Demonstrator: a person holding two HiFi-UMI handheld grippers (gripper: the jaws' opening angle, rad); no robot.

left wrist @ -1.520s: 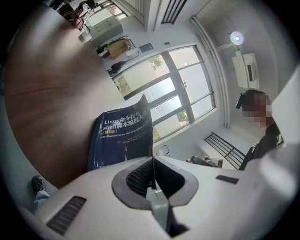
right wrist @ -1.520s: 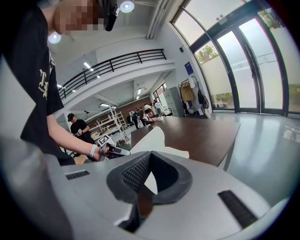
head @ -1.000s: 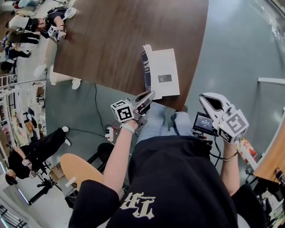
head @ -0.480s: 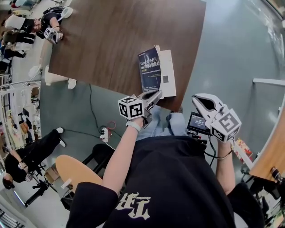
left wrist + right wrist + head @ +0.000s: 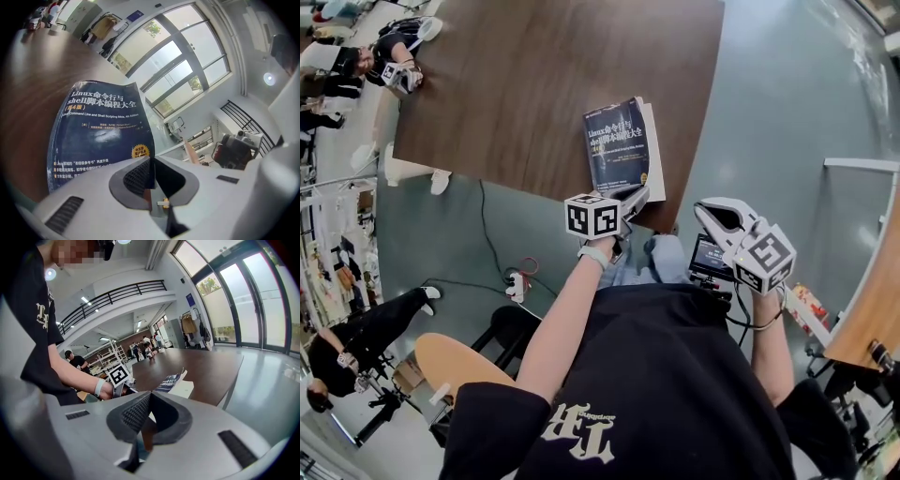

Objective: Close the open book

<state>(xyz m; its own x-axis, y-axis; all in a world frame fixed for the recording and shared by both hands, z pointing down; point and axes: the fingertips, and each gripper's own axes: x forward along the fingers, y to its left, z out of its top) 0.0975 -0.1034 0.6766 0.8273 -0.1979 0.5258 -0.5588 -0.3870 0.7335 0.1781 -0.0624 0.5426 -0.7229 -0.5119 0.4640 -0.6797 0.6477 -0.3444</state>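
Watching the book at the near edge of the counter, I see its cover, upright a second ago, nearly down; left gripper jaws clenched empty at its edge; right gripper likewise, off the counter.

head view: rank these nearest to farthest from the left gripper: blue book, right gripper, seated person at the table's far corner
1. blue book, just ahead of the left gripper and its jaws
2. right gripper, off to its right
3. seated person, far away at top left
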